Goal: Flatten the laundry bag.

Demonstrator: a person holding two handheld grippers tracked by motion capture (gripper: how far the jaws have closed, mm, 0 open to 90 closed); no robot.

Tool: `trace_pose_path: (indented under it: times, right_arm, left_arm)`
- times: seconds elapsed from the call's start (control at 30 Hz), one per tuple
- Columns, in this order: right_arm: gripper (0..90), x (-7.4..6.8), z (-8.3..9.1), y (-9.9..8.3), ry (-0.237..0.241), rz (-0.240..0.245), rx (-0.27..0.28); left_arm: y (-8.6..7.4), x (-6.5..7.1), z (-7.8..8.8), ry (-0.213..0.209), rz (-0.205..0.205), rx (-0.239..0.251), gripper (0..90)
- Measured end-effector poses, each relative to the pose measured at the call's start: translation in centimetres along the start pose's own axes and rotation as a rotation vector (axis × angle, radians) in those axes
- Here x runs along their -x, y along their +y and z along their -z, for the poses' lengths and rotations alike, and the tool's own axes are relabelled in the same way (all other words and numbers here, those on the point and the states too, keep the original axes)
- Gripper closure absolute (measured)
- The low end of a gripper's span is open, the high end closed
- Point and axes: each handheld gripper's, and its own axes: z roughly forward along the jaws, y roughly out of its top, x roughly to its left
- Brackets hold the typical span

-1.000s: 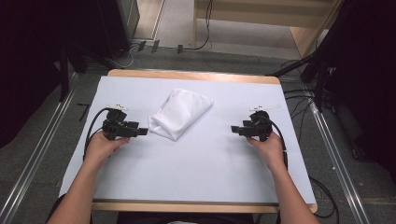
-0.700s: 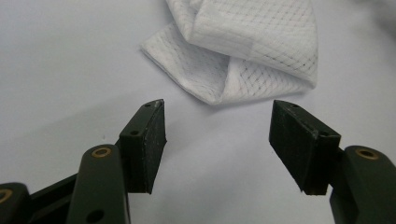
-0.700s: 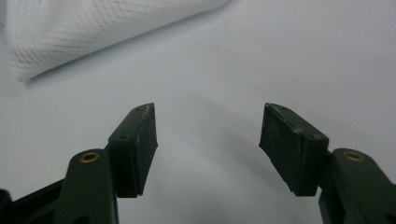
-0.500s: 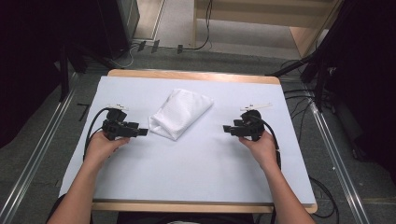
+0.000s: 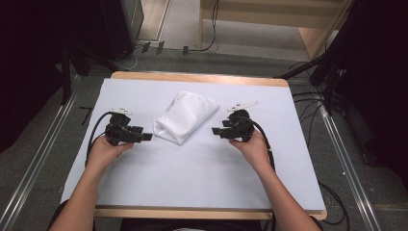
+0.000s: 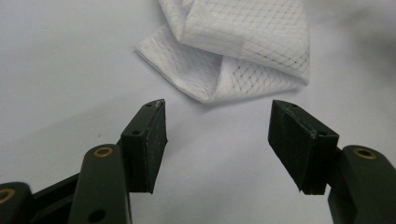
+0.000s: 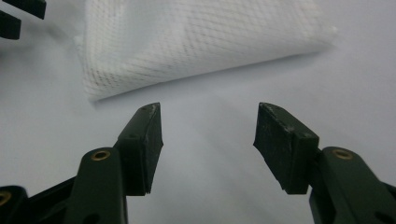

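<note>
A folded white mesh bag [image 5: 185, 117] lies on the white table cover [image 5: 192, 178], slightly behind the middle. My left gripper [image 5: 146, 137] rests to the bag's left, pointing at its near corner, jaws open with nothing between them. In the left gripper view the bag [image 6: 243, 42] lies just beyond the open left gripper [image 6: 217, 121]. My right gripper [image 5: 216, 131] hovers close to the bag's right side. Its jaws have just been closing a little but stand open around bare table. In the right gripper view the bag [image 7: 196, 37] lies ahead of the right gripper [image 7: 208, 121].
The table's wooden edge [image 5: 202, 77] runs along the back. Cables [image 5: 308, 103] lie on the floor at the right, and metal rails [image 5: 38, 159] flank the table. A wooden cabinet [image 5: 269, 19] stands behind. The left gripper's jaw tips [image 7: 18, 14] show far off in the right gripper view.
My right gripper has moved left across the table towards the mesh bag, and its jaws have narrowed slightly. The left gripper and the bag have stayed where they were.
</note>
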Motion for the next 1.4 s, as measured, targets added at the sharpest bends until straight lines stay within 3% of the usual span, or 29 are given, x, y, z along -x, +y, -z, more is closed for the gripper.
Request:
trace_pose_path:
  times: [0.43,0.63,0.83,1.4]
  right_arm:
    - [53.0,-3.3,-3.4,3.4,0.053,0.06,-0.03]
    - [53.8,-4.4,-5.0,4.4,0.079,0.06,-0.036]
    - [55.0,-6.0,-7.4,5.8,0.102,0.1,-0.042]
    - [53.7,-8.4,-11.5,8.1,0.134,0.132,-0.088]
  left_arm:
    - [0.0,0.1,0.1,0.002,-0.014,0.005,39.6]
    - [0.0,0.1,0.2,0.003,-0.008,0.009,39.6]
    - [-0.1,0.0,0.3,0.002,-0.005,0.007,39.6]
    - [-0.1,-0.3,0.4,0.003,-0.004,0.011,40.3]
